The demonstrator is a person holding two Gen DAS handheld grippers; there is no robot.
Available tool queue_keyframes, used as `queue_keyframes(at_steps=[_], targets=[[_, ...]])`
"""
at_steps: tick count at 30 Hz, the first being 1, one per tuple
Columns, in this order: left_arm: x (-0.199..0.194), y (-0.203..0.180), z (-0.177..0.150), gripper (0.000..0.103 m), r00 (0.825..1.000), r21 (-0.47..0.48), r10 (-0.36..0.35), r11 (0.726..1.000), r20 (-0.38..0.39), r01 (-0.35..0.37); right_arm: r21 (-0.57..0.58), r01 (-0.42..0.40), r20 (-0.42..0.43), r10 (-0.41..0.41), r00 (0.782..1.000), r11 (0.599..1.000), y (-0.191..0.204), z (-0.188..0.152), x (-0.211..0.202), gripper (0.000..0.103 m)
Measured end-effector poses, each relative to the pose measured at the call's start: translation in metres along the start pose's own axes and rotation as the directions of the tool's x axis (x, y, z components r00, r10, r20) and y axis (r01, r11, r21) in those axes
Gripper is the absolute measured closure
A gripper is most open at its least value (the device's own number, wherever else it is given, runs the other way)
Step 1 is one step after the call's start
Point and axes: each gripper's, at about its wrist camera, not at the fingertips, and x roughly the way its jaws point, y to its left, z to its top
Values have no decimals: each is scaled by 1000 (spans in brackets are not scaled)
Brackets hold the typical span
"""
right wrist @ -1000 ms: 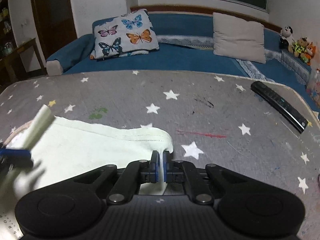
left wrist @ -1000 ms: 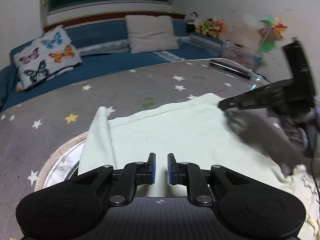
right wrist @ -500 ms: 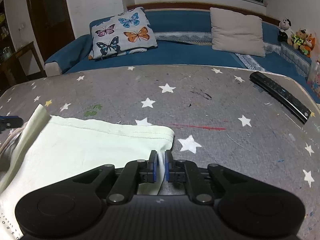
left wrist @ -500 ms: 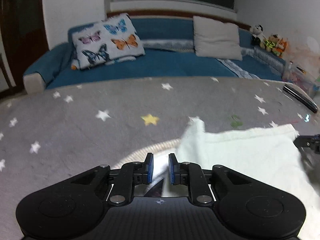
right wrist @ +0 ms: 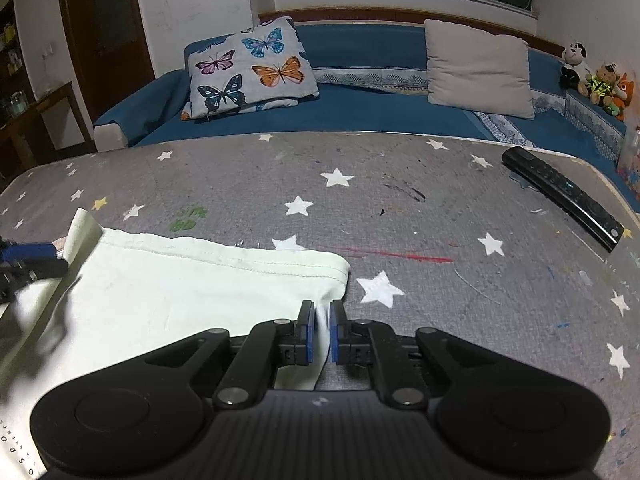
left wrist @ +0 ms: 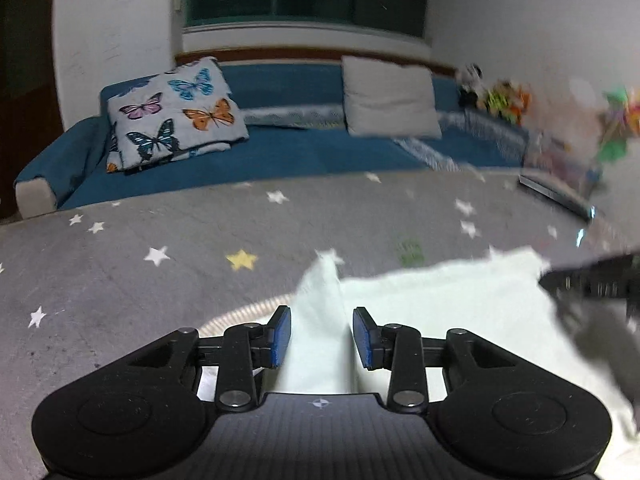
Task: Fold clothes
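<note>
A pale mint-white garment (right wrist: 180, 280) lies flat on the grey star-print table cover (right wrist: 400, 208). My right gripper (right wrist: 320, 334) has its jaws a narrow gap apart around the garment's right hem edge. My left gripper (left wrist: 322, 336) is open, its blue pads either side of the raised left fold of the garment (left wrist: 320, 320). The right gripper shows as a dark shape at the right of the left wrist view (left wrist: 592, 280). The left gripper's tip shows at the left edge of the right wrist view (right wrist: 28, 256).
A black remote control (right wrist: 560, 192) lies at the table's far right. A woven round mat edge (left wrist: 240, 314) peeks out under the garment's left side. Behind the table is a blue sofa (right wrist: 360, 108) with a butterfly cushion (right wrist: 248, 68), a beige cushion and plush toys.
My left gripper has opened wide and now straddles the garment's left fold. My right gripper's jaws have parted slightly at the right hem. The garment has settled flat.
</note>
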Motion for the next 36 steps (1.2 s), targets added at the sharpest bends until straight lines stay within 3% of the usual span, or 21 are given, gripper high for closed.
queue_keyframes(at_steps=[7,12,18,22,29,36], targets=[[14,30,10,73,997,-161,72,984,-28,-75,-2,0,3,0,1000,1000,1,-1,0,95],[23,21,5,73,998,-111,22,993,-57,-28,-7,-1,2,1,1000,1000,0,0,1,95],[23,-1,-3,65,998,-17,-38,999,-52,37,-9,-2,5,2,1000,1000,0,-1,1,95],[26,-10,-8,65,998,19,-29,999,-60,30,-11,-1,8,1,1000,1000,1,-2,0,95],[15,5,-4,96,999,-29,-42,999,-18,41,-8,0,10,0,1000,1000,1,-2,1,95],[8,22,3,96,999,-40,38,999,12,-38,-17,12,11,-12,1000,1000,3,-2,0,95]])
